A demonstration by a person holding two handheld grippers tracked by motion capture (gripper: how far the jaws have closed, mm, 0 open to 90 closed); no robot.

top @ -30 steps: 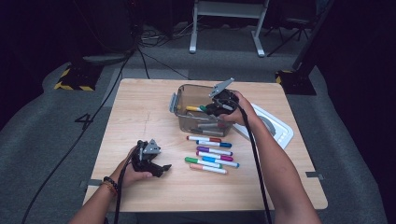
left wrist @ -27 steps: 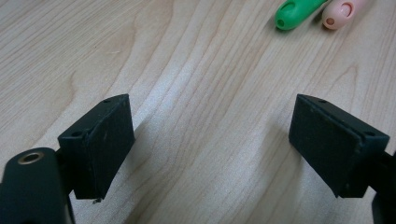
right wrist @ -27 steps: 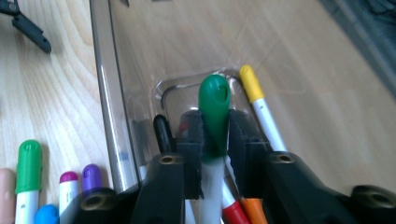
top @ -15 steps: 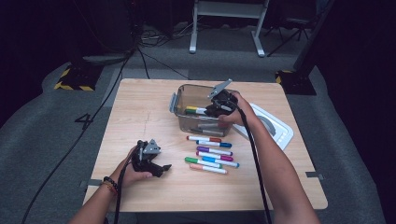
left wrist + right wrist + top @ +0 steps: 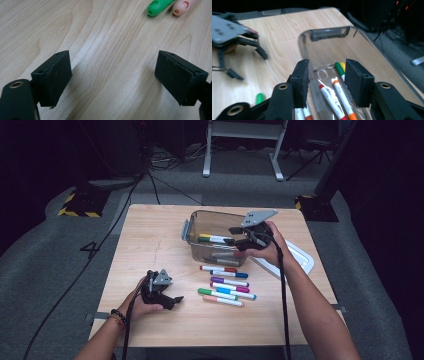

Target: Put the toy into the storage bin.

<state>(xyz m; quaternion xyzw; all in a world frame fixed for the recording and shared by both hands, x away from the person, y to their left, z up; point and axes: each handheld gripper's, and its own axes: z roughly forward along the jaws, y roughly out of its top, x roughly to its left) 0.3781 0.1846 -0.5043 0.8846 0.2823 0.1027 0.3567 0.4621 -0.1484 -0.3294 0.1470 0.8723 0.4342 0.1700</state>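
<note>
**Marker released into bin; right hand-held gripper withdrawing empty**

The right hand-held gripper (image 5: pixel 234 236) has just been opening its jaws; in the right gripper view they stand part-way apart with nothing between the pads (image 5: pixel 359 82). Compared with the earlier high views, it has lifted up and back from inside the clear rectangular plastic bin (image 5: pixel 192 222). Judgement: a marker has just been dropped, and the next pick is due.

The bin holds several white-barrelled markers; red (image 5: pixel 325 93), orange (image 5: pixel 342 97) and green-capped (image 5: pixel 339 70) ones lie on a clear plastic sleeve on its floor. The white bin lid (image 5: pixel 300 257) lies on the worktop (image 5: pixel 150 235) beside the bin.

Six coloured markers (image 5: pixel 225 282) remain in a loose row on the light wooden worktop, in front of the bin.

The left hand-held gripper (image 5: pixel 172 301) rests low on the worktop, jaws wide apart and empty, near the green marker (image 5: pixel 160 6) and pink marker (image 5: pixel 183 6).
</note>
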